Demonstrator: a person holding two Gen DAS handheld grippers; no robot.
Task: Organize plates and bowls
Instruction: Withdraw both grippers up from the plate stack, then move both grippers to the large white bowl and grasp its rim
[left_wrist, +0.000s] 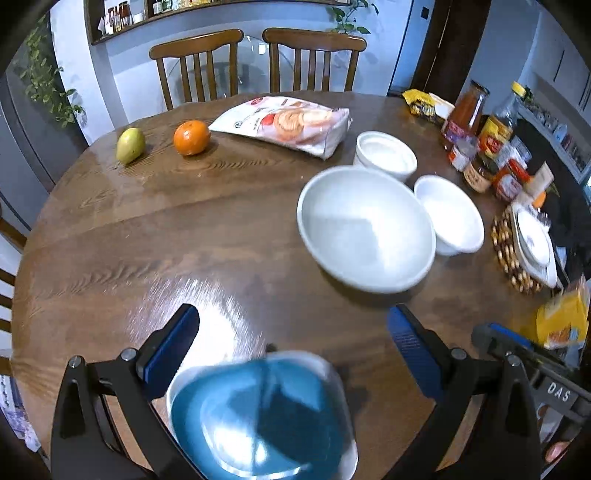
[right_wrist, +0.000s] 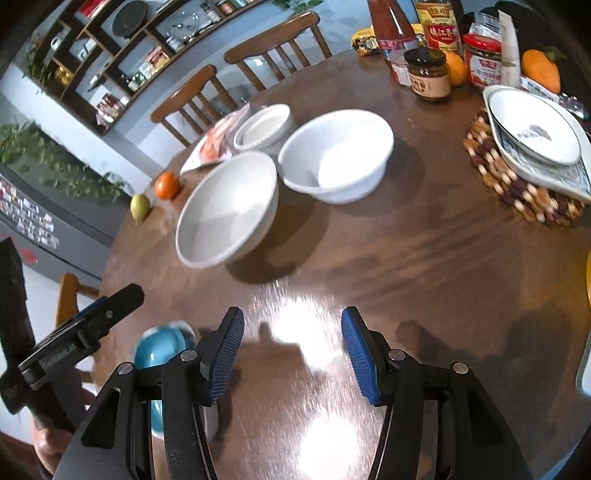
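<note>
Nearest thing is the blue bowl (left_wrist: 262, 417) at the bottom centre of the left wrist view, sitting low between the spread fingers of the left gripper (left_wrist: 293, 345), which is wide open and not touching it as far as I can tell, though it's blurry. In the right wrist view the right gripper (right_wrist: 292, 349) is also open wide over bare wood, holding nothing, with that bowl peeking out at lower left. Past that, mid-frame, is the large white bowl (left_wrist: 365, 229), with a medium white bowl (left_wrist: 448, 214) just beside it on the right and a small stack of white bowls (left_wrist: 386, 155) behind. Upper right of the right view there's a stack of plates (right_wrist: 535, 136) on a beaded trivet (right_wrist: 517, 188). All this looks like glazed ceramic to me: stiff, fairly heavy, slick and chippable, so I'd pinch the rim wall, one finger inside and one outside, and set things down gently. The round wooden table (left_wrist: 166, 240) is glossy with glare, so bowls could slide. Further back: a snack bag (left_wrist: 284, 123), an orange (left_wrist: 192, 137), a pear (left_wrist: 130, 145), jars (left_wrist: 480, 147), then chairs (left_wrist: 258, 62) and wall shelves.
</note>
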